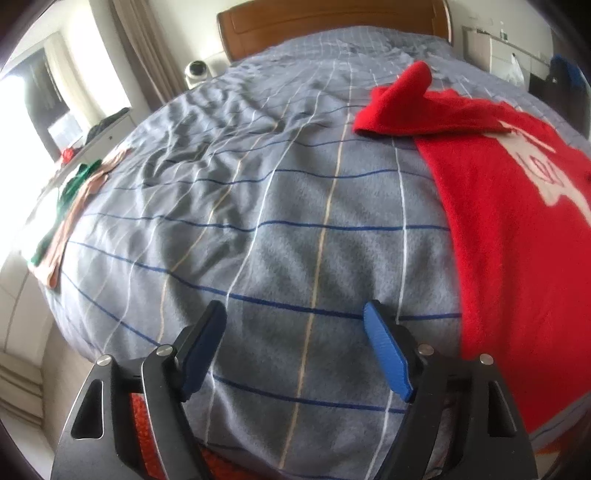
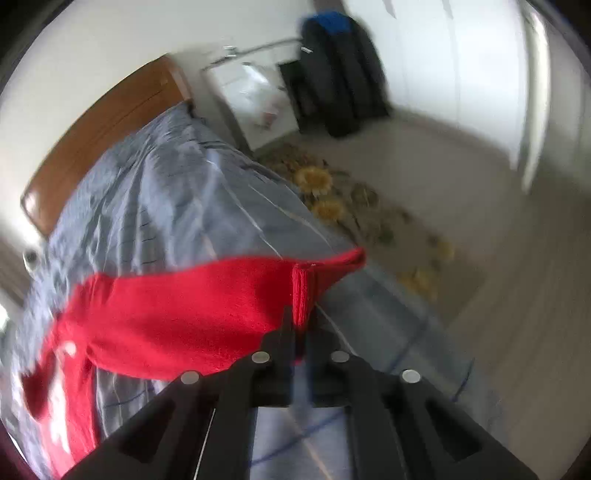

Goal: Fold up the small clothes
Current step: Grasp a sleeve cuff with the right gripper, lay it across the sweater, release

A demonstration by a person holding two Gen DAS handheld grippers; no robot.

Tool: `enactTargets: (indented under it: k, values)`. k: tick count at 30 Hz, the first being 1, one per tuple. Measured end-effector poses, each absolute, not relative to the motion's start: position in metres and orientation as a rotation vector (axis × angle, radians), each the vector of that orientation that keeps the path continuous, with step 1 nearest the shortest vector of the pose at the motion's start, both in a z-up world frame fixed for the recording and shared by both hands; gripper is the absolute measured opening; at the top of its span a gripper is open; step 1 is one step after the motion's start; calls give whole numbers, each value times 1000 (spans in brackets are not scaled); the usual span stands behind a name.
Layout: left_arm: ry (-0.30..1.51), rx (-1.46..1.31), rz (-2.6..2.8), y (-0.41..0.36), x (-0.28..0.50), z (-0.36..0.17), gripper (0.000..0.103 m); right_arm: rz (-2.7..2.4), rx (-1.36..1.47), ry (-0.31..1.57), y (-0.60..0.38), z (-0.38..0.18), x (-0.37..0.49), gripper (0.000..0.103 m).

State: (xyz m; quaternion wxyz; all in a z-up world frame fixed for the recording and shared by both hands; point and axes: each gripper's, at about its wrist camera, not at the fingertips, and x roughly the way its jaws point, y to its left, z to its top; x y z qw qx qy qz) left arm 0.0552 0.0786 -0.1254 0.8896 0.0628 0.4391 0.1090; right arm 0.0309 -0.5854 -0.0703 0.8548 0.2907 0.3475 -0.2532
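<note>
Right wrist view: a red sweater (image 2: 177,314) is seen lifted by one edge above a grey checked bedspread (image 2: 166,199), a pinch of its ribbed hem being clamped between the closed jaws of the right gripper (image 2: 300,321), while the rest of the garment trails down to the left and is partly blurred. In the left wrist view the same red sweater (image 1: 517,229) is shown spread along the right side of the bed, a sleeve (image 1: 399,107) lying bunched across its upper part, and white lettering visible on its front. The left gripper (image 1: 295,350) is held over bare bedspread (image 1: 258,221) just beside the garment, its blue pads wide apart and nothing between them. Further off, a green and tan garment (image 1: 70,206) is laid at the bed's left edge, beneath a wooden headboard (image 1: 332,26). Only a narrow bite of fabric appears to be gripped, so the hem could be pulled free if the sweater is dragged quickly; with the other side unheld, the fold is likely to land skewed or the bunched sleeve to be trapped inside.
</note>
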Motion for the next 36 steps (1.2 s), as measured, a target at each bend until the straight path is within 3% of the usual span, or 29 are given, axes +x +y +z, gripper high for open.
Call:
enactTargets:
  k: [7,11,16,19,23,27,31,36]
  values:
    - [915,132,233,81,54,-126,84,-475,811,672,-605,-92,4,3]
    - [918,127,235,83,54,-126,85,-532,820,655,-613,-77,-18,20]
    - [915,150,224,79,52,-120,85,-521,693,599,-599,-43,-26,20]
    - [906,154,151,67,53,-101,85,-421,678,599,-585,-38,-11,20]
    - [826,205,35,43,66,-54,87,-473,685,704,-583,-72,-1,21]
    - [773,320,-97,3,101,-26,91,-535,615,665,-567,-70,-15,22]
    - [786,476,-193,-49,157,-42,91,-475,552,612,-527,-54,-33,38]
    - [827,617,-147,-101,223,-91,87,-352,511,609,-461,-65,-54,40]
